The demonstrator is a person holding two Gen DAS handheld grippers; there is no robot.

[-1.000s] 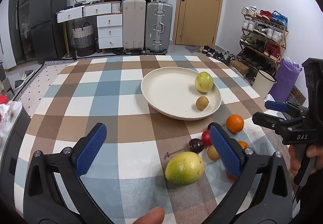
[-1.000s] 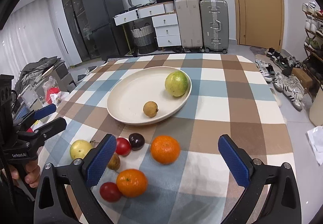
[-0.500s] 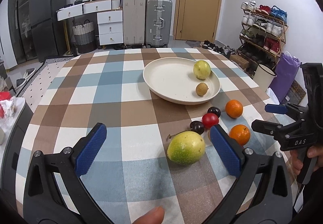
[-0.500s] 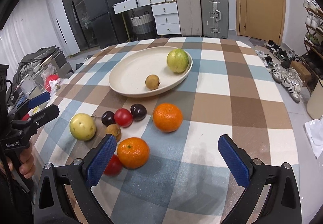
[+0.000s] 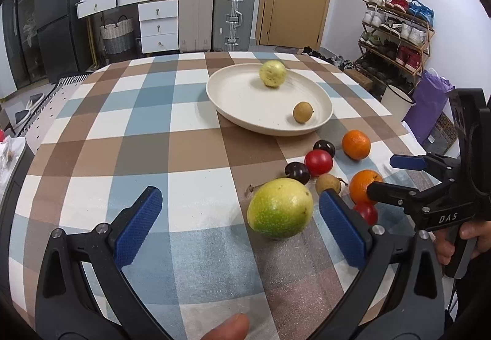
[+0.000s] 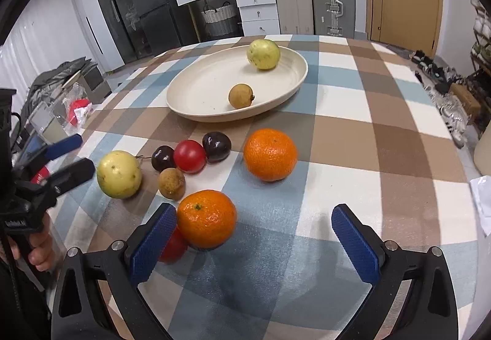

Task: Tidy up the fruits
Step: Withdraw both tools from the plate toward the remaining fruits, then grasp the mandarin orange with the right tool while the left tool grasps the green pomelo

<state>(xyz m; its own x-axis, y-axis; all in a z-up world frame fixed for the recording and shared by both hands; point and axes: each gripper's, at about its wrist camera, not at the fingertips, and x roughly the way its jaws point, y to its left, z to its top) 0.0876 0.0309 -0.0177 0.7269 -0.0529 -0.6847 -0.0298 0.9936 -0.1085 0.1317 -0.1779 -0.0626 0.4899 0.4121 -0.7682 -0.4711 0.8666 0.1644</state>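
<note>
Two fisheye views, each looking forward between the blue-padded fingers of a hand-held gripper, low over a counter covered in a brown, blue and white checked cloth (image 5: pixel 190 131). The left view faces the far wall from the counter's near left, and the right hand-held gripper (image 5: pixel 386 174) shows at its right edge. The right view looks from the near right, with the left hand-held gripper (image 6: pixel 72 156) at its left edge. Both share the round cream plate (image 5: pixel 227 101) (image 6: pixel 190 101) and the loose fruit close by.

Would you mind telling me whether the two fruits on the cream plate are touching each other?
Apart. The right wrist view shows bare plate between the yellow-green fruit and the small brown fruit.
</note>
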